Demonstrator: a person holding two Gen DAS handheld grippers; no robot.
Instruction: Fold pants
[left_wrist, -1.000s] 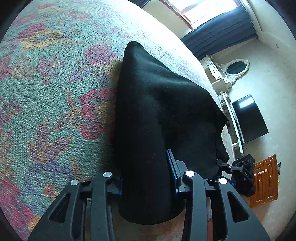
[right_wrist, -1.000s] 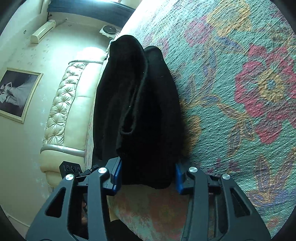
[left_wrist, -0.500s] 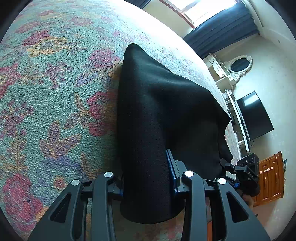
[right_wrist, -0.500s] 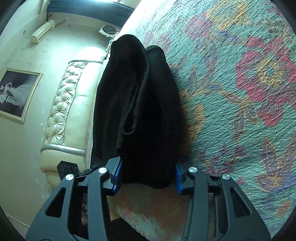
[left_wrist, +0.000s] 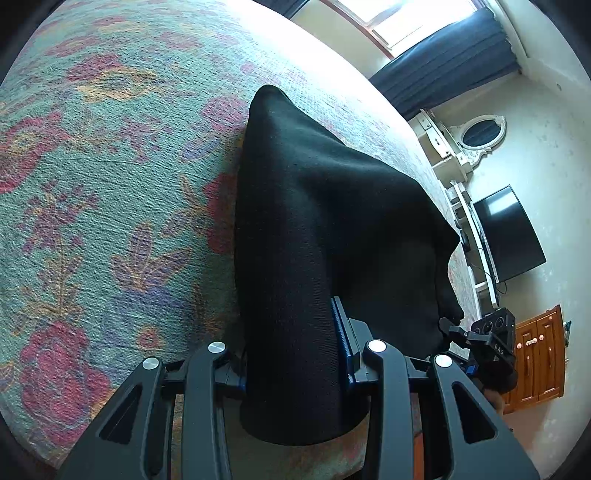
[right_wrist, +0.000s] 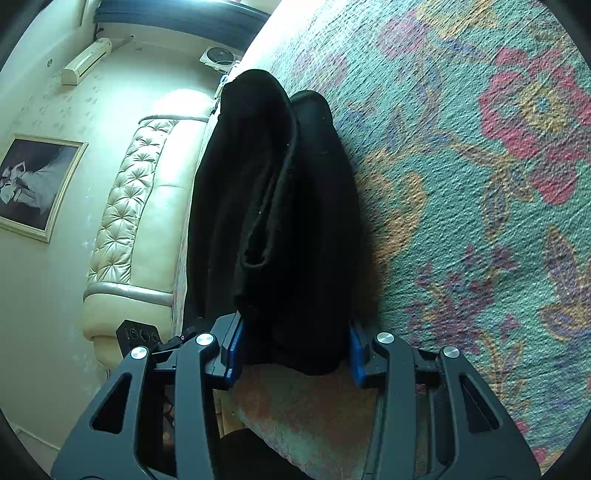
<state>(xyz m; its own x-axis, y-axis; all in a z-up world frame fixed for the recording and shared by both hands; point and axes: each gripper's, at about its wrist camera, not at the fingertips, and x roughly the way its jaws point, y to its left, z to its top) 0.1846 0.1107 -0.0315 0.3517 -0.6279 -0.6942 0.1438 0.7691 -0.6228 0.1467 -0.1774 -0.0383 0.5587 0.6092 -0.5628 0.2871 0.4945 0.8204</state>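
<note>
Both grippers clamp black pants (left_wrist: 332, 229) over floral bedspread (left_wrist: 110, 221).
Left gripper (left_wrist: 291, 354) and right gripper (right_wrist: 293, 347) each pinch bunched fabric; pants run toward 12 o'clock.

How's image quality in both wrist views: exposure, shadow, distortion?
Left wrist: window blown out, far end of the bedspread washed white, black pants nearly textureless, strong fisheye curve with dark corners. Right wrist: pants crushed to black, only a seam reads; they cast a soft shadow onto the bedspread; greenish tint on the wall.
</note>
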